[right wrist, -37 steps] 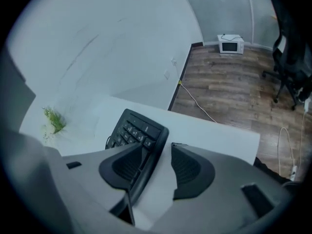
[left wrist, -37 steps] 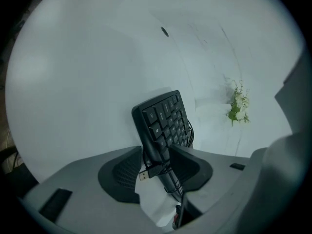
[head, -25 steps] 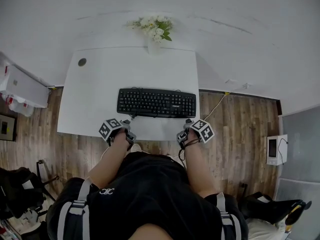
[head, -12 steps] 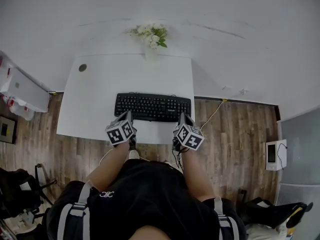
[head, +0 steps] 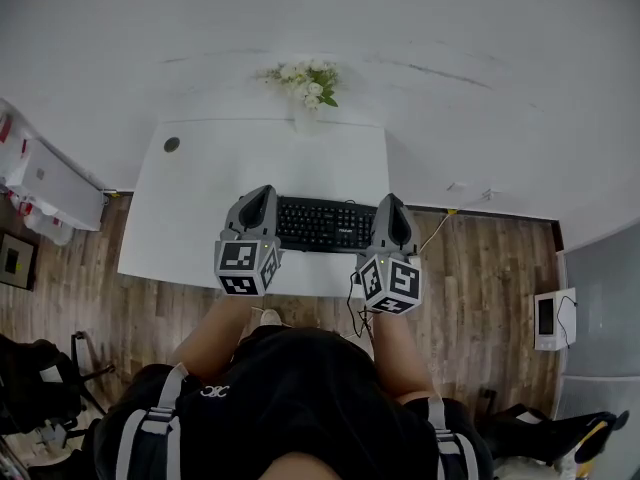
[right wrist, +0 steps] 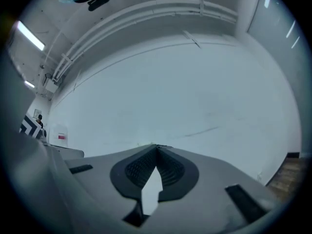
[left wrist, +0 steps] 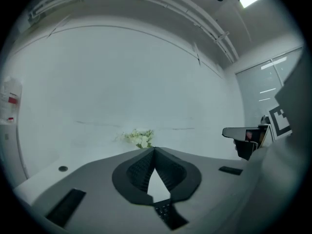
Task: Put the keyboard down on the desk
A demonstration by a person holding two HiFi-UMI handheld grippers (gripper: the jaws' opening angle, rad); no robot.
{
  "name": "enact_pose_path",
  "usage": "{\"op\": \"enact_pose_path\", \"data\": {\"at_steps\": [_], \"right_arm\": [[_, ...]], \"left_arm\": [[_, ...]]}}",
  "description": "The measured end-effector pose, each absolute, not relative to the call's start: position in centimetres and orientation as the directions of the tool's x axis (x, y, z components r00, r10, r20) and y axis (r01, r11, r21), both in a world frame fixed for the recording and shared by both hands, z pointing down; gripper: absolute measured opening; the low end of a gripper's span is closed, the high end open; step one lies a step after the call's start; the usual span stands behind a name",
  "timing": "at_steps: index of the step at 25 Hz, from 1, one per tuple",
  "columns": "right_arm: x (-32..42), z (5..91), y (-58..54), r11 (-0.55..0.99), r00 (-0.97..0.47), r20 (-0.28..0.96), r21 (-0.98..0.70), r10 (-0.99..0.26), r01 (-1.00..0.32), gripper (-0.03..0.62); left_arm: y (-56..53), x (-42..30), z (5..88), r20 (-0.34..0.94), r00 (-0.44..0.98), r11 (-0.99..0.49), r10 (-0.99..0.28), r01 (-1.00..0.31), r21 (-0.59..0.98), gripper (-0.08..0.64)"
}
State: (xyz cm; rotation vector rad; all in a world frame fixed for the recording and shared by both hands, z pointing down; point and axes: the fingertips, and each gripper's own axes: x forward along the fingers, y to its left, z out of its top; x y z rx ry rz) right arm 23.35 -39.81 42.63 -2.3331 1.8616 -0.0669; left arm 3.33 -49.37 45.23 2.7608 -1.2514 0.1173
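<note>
The black keyboard (head: 325, 224) lies flat on the white desk (head: 200, 193), near its front edge. My left gripper (head: 258, 198) is held over the keyboard's left end, and my right gripper (head: 390, 206) over its right end. Both point away from me toward the wall. In the left gripper view the left gripper (left wrist: 155, 151) is shut with nothing between its tips, and a strip of keys (left wrist: 165, 214) shows below them. In the right gripper view the right gripper (right wrist: 156, 148) is likewise shut and empty. From these views I cannot tell whether either gripper touches the keyboard.
A vase of white flowers (head: 310, 80) stands at the desk's back edge against the wall. A round cable hole (head: 172, 144) is at the back left corner. A cable (head: 438, 224) trails off the desk's right side over wood floor. A white cabinet (head: 45, 180) stands left.
Both grippers have come up from the desk's front edge and moved forward over the keyboard's two ends, tilting so their marker cubes face the head camera. The keyboard has stayed on the desk.
</note>
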Motion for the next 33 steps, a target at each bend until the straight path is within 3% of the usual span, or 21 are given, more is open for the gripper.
{"op": "enact_pose_path", "data": {"at_steps": [3,9,33], "right_arm": [[22.5,41.3,-39.8,-0.194,0.204,-0.092,-0.111,-0.975,-0.975,0.002],[21.5,43.4,-40.2,-0.136,0.142,-0.027,-0.175,-0.989,-0.975,0.000],[19.9,44.5,-42.4,-0.117,0.118,0.002,-0.172,-0.993,-0.978,0.000]], "left_arm": [[-49.0,3.6,44.1,0.093,0.664,-0.663,-0.742,-0.747,0.047,0.001],[-48.4,4.0,44.3,0.095,0.672,-0.673,-0.735,-0.740,0.024,0.001],[-49.5,3.8,45.9,0.129,0.696,-0.693,-0.706,-0.717,0.073,0.002]]}}
